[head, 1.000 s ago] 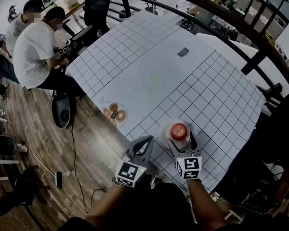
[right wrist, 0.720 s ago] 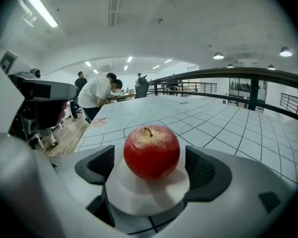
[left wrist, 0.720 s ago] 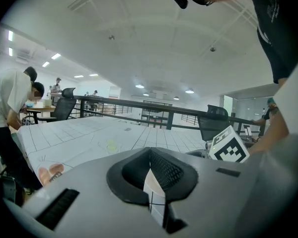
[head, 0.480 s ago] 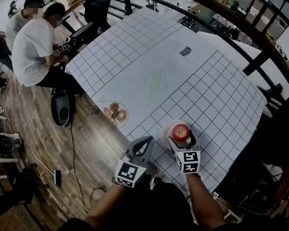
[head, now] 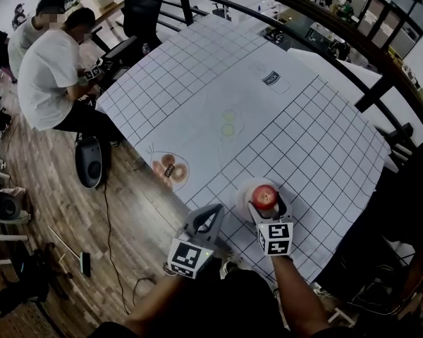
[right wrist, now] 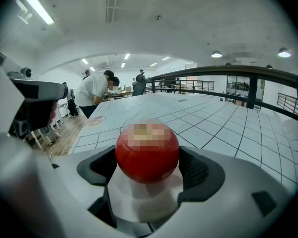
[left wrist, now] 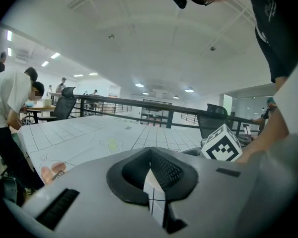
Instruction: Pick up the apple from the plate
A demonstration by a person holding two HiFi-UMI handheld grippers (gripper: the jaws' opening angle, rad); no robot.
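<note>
Item 1, right hand-held gripper [head: 267, 205]: I find it further forward than a second ago, its marker cube closer to the fruit. In the right gripper view its pads sit against both flanks of the apple [right wrist: 147, 151], so I log it as pinching the apple.

Item 2, apple [head: 265, 196]: red, lower centre of the head view, resting on the white plate [head: 243, 193]. I see no lift yet.

Item 3, left hand-held gripper [head: 213, 213]: lower centre, left of the plate, at the near edge of the gridded worktop [head: 303, 139]. Its jaws are pressed together on nothing, and I count it idle.

Status: I judge the approach finished and the grip made. What is left is a straight raise clear of the plate.
</note>
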